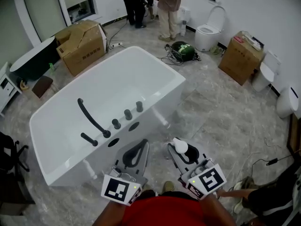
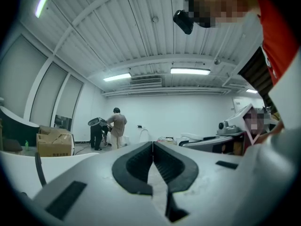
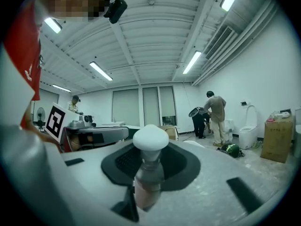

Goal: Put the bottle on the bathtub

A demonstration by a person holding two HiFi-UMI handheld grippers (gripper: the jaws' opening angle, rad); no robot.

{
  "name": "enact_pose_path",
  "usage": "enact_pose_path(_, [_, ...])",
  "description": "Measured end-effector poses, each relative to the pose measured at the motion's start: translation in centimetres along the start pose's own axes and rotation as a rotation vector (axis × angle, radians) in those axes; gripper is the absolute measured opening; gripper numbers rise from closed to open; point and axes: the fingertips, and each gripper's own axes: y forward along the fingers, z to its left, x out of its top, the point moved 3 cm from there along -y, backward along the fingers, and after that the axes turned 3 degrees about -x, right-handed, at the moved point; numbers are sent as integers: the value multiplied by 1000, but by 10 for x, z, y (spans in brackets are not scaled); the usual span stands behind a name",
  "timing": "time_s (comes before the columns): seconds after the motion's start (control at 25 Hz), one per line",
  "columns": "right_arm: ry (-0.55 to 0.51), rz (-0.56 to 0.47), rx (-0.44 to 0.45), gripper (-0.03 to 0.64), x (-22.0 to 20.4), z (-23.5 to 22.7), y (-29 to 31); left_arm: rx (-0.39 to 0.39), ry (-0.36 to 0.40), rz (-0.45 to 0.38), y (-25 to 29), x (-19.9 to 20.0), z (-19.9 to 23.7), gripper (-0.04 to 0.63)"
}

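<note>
Holding a white-capped bottle [image 3: 149,166] in the right gripper [image 1: 184,150], just beside the white bathtub [image 1: 155,65]
The right jaws are clamped on the bottle's body, its rounded cap showing past them, over the marbled floor [image 1: 221,112]. The left gripper [image 1: 135,153] has its jaws pressed together with nothing between them, at the tub's near edge

Fixtures and tools, counted. One white bathtub [image 1: 162,65], its deck bearing three dark knobs [image 1: 128,114] and one curved spout [image 1: 91,117]. Two grippers: left gripper [image 1: 141,147], right gripper [image 1: 184,152]. One white-capped bottle [image 1: 180,146]. Two cardboard boxes: left box [image 1: 82,44], right box [image 1: 241,54]. One open-lidded toilet [image 1: 209,29]. Two standing people: dark-clothed person [image 1: 136,8], tan-clothed person [image 1: 168,6].
</note>
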Motion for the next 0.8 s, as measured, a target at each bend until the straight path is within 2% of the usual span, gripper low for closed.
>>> enact_pose_path(0.16, [4,11,-25,98,-1,2,8,-25,-12,20,-5,-6,8,11])
enact_pose_path(0.32, [-7,20,-53,98,-4,1,21,-34,-12,0,-6,-9,23,11])
enact_pose_path(0.48, [-26,31,-67,98,-6,-6,37,-62,-28,29,-4,-20,33,11])
enact_pose_path(0.8, [-54,46,-30,99,-12,-32,89,-27,-34,24,19,-27,65,11])
